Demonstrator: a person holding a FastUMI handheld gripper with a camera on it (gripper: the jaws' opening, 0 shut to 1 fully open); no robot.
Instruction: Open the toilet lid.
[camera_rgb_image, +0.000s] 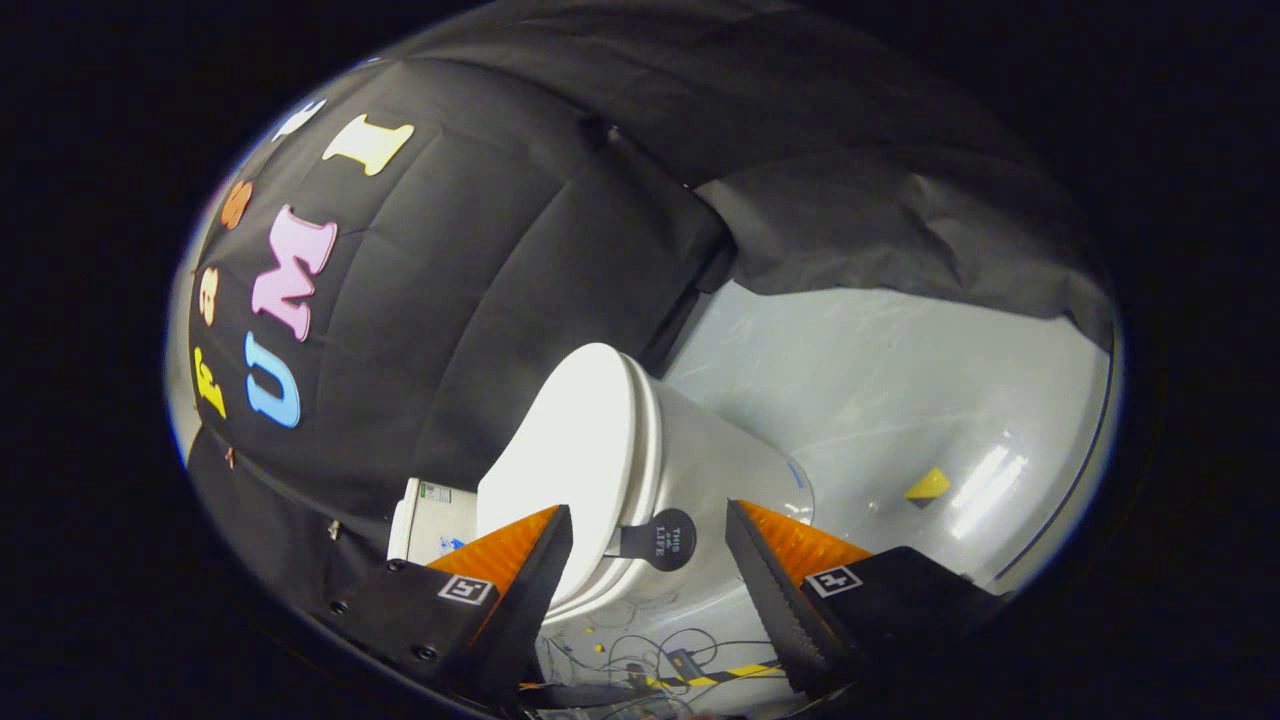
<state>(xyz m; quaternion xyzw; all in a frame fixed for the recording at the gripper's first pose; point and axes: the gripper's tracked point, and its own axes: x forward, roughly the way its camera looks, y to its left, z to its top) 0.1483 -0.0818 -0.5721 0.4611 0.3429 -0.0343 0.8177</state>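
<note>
Tongs (650, 560) gape wide, the closed toilet lid's (585, 450) black tab (662, 540) between them.

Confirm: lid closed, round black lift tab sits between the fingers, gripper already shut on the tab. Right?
Not quite. In the gripper view the gripper is open, its fingers spread either side of the black tab, not pressing on it. The toilet lid is closed and the tab sits between the fingers, as stated.

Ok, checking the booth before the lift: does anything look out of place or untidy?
Loose cables lie tangled on the floor below the toilet. The lid is closed, with its black tab between the open tool's fingers.
</note>
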